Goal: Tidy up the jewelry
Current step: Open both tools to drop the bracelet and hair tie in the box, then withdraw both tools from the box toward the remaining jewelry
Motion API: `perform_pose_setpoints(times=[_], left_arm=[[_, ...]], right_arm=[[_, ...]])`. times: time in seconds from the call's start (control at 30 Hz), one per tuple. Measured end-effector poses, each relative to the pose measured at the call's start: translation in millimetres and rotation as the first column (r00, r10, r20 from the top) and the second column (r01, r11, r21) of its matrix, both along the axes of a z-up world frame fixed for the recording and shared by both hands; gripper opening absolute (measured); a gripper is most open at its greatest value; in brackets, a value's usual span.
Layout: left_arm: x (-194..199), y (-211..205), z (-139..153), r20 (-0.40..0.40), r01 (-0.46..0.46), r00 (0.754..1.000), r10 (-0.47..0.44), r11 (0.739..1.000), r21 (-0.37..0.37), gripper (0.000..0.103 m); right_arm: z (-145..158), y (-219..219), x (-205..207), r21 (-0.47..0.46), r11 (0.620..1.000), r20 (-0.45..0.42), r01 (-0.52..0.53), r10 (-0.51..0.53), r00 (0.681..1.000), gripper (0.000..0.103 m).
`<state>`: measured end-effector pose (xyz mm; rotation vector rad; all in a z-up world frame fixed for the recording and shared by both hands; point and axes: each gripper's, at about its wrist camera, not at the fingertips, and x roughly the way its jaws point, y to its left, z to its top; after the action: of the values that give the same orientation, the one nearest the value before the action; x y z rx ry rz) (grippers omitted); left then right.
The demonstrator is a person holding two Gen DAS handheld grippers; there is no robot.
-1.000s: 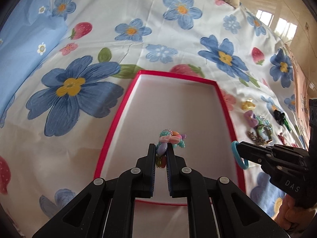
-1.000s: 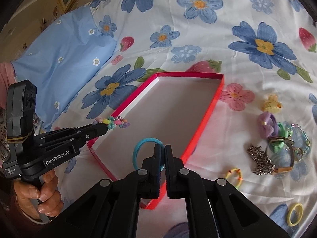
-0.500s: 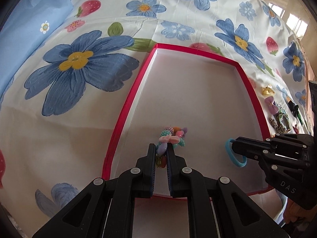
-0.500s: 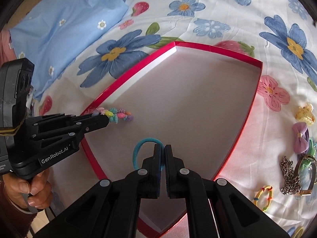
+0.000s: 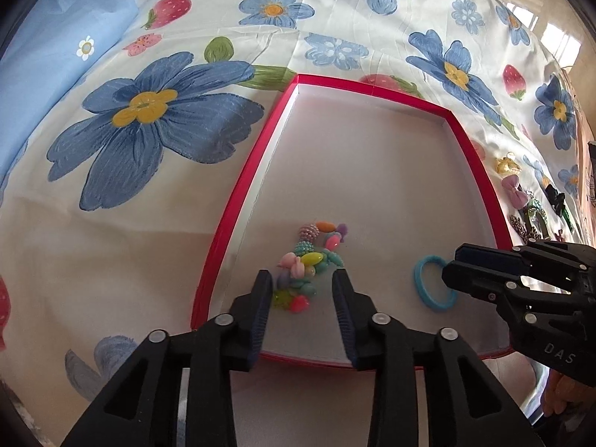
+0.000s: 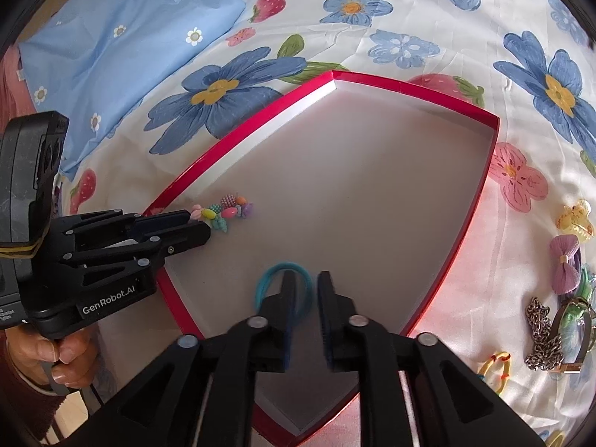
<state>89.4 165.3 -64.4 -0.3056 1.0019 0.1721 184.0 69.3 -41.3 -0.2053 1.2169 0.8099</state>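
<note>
Flowery bed sheet [image 5: 156,193], white with big blue flowers and red strawberries, covers the bed, and a flat red cardboard box with a white floor [image 5: 238,201] lies on it.

Left tongs [image 5: 302,290] are apart and hold nothing. Between their tips, on the box floor near the left wall and front edge, lies a bracelet of bright plastic beads [image 5: 311,260]. It looks let go.

Right tongs [image 6: 306,290] are apart too. A turquoise hair ring [image 6: 266,279] lies on the box floor near the front edge, and one finger sits over it. I cannot tell if the finger touches the ring.

More jewelry waits on the sheet past the right side of the box: a yellow hair clip [image 6: 575,218], a purple bow [image 6: 565,262], a silver chain [image 6: 540,331], a little pile of green things with a gold band [image 6: 575,314] and a yellow hair tie [image 6: 493,367].

What could go wrong: if the right tongs lift up with a finger inside the ring, the ring may hook on and ride out of the box. The left tongs could drag the beads the same way. The box is light and the bed is soft, so a bump on the rim might tip or slide it.
</note>
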Motion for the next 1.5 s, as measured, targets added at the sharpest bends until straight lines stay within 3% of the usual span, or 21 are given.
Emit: perform_pose_setpoints(times=[0.17,0.27,0.33,0.37,0.57,0.97,1.5], left_arm=[[-9,-2,6,0.008,-0.010,1.000,0.010,1.000,0.007,0.042],[-17,-1,15,0.028,-0.022,0.999,0.022,1.000,-0.004,0.056],[-21,-2,22,0.047,-0.028,0.998,0.028,1.000,-0.005,0.065],[-24,-4,25,0.056,-0.029,0.998,0.029,1.000,-0.004,0.066],[-33,-19,43,0.111,-0.012,0.994,0.015,1.000,-0.025,0.067],[-26,-61,67,0.144,0.091,0.986,-0.085,0.995,-0.036,0.068],[18,-110,76,0.129,0.219,0.968,-0.213,0.975,-0.034,0.068]], right_arm=[[9,-6,-3,0.028,0.999,0.016,0.024,-0.025,1.000,0.025],[20,-18,-5,0.067,0.996,0.035,0.059,-0.061,0.998,0.026],[29,-31,-6,0.100,0.990,0.048,0.095,-0.100,0.994,0.035],[33,-38,-6,0.117,0.986,0.054,0.116,-0.123,0.991,0.040],[50,-84,-8,0.170,0.956,0.071,0.237,-0.252,0.965,0.047],[60,-174,-14,0.166,0.898,0.086,0.407,-0.425,0.901,0.048],[57,-263,-11,0.128,0.824,0.122,0.552,-0.566,0.816,0.051]])
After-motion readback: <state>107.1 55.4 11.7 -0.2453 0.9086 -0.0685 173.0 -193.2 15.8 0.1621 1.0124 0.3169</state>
